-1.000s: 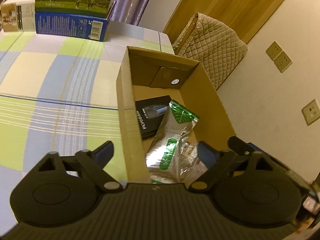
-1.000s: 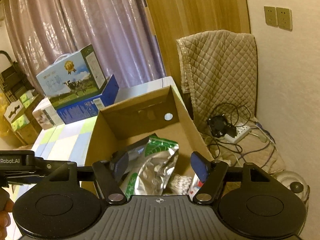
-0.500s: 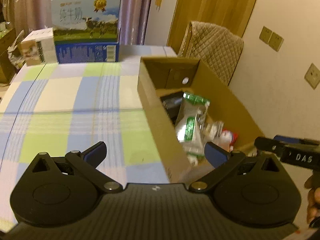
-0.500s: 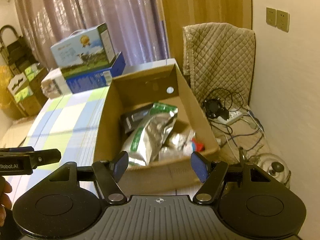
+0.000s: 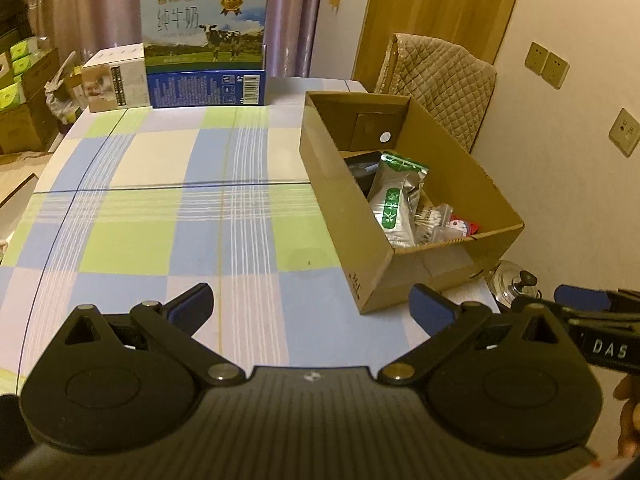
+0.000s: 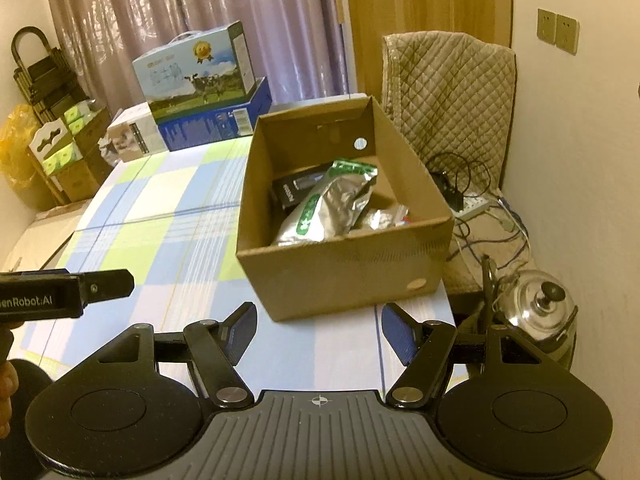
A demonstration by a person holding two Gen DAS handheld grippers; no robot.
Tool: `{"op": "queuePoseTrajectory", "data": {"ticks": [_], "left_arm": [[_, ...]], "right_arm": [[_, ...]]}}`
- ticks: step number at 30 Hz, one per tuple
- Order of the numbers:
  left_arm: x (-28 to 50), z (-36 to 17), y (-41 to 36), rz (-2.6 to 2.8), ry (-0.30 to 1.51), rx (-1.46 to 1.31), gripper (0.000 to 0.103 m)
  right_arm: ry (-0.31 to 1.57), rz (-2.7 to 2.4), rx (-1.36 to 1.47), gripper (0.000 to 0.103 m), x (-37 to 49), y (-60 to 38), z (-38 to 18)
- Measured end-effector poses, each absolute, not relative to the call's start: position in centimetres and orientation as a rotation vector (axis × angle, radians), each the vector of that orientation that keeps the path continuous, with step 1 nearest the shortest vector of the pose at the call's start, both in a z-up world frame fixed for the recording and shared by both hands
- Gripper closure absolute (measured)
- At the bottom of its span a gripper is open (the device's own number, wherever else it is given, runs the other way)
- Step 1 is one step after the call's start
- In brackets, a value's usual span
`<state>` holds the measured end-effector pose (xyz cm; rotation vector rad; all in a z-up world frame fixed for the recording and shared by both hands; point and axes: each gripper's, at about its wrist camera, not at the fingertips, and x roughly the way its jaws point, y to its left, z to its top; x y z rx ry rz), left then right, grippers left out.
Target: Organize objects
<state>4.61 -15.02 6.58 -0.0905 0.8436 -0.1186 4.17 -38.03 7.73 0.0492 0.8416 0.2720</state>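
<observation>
An open cardboard box stands at the right edge of the checkered table. Inside lie a silver and green foil pouch, a black packet and small clear packets. My left gripper is open and empty above the table, short of the box's near corner. My right gripper is open and empty in front of the box's near wall.
Milk cartons and a small white box stand at the table's far edge. A quilted chair stands behind the box. A steel kettle and cables lie on the floor at the right.
Both grippers have pulled back and up from over the box. The foil pouch stays inside it. Both stay open and empty.
</observation>
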Motion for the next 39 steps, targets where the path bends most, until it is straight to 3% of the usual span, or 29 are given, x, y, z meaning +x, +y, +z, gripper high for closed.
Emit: {"op": "queuePoseTrajectory", "data": {"ticks": [39], "left_arm": [[0.5,4.8,-15.5,-0.124,0.840,-0.080,0.001]], "right_arm": [[0.874,0.294,0.073,0.037,1.6,-37.8,7.5]]}}
